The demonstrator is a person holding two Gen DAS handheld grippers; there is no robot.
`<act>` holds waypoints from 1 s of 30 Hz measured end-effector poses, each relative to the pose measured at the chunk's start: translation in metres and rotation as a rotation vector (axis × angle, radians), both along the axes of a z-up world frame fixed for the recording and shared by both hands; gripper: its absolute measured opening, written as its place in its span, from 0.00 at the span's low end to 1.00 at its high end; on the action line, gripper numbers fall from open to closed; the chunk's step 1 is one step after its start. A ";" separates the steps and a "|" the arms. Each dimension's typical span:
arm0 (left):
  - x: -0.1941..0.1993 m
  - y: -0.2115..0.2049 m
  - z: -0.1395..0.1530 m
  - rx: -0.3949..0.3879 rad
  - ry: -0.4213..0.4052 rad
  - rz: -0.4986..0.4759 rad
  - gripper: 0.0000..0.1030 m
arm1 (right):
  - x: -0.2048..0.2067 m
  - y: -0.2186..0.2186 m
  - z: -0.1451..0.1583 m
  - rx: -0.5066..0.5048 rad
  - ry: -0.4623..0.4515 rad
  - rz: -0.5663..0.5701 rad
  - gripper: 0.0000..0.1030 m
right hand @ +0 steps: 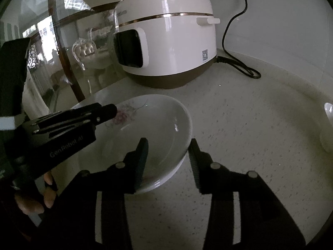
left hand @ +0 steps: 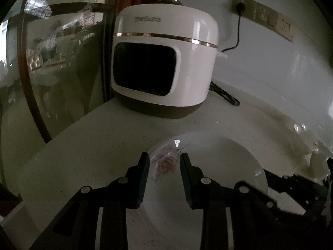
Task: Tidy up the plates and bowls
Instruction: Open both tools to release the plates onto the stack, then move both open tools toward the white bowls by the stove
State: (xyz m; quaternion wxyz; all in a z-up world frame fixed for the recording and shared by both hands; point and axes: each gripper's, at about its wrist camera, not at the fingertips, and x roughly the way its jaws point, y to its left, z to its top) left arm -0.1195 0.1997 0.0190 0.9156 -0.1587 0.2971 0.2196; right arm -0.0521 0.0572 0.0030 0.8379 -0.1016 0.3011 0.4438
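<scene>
Now | right gripper wide, straddling bowl rim | left gripper parted

Two wrist fisheyes, both low over a pale speckled stone countertop, facing the wall corner.

The left wrist view looks along its black fingers straight at the front of a white rice cooker with a gold band, close by. The right wrist view sits further right, seeing the cooker's side. Both share the white floral-printed shallow bowl, cooker and counter.
</scene>
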 end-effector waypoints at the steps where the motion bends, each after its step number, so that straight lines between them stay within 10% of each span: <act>1: 0.000 0.000 0.002 -0.009 -0.005 0.004 0.37 | -0.004 0.001 0.001 0.000 -0.014 0.013 0.51; 6: -0.008 0.004 0.013 -0.004 -0.037 0.052 0.75 | -0.018 0.005 0.005 -0.069 -0.174 0.008 0.65; 14: -0.008 -0.020 0.042 -0.011 -0.098 -0.018 0.80 | 0.040 -0.078 0.038 0.194 -0.032 -0.244 0.74; 24: 0.065 -0.131 0.052 0.051 -0.006 -0.330 0.82 | 0.064 -0.178 0.072 0.343 -0.140 -0.558 0.82; 30: 0.129 -0.177 0.030 -0.078 0.089 -0.452 0.82 | 0.076 -0.234 0.084 0.428 -0.141 -0.726 0.84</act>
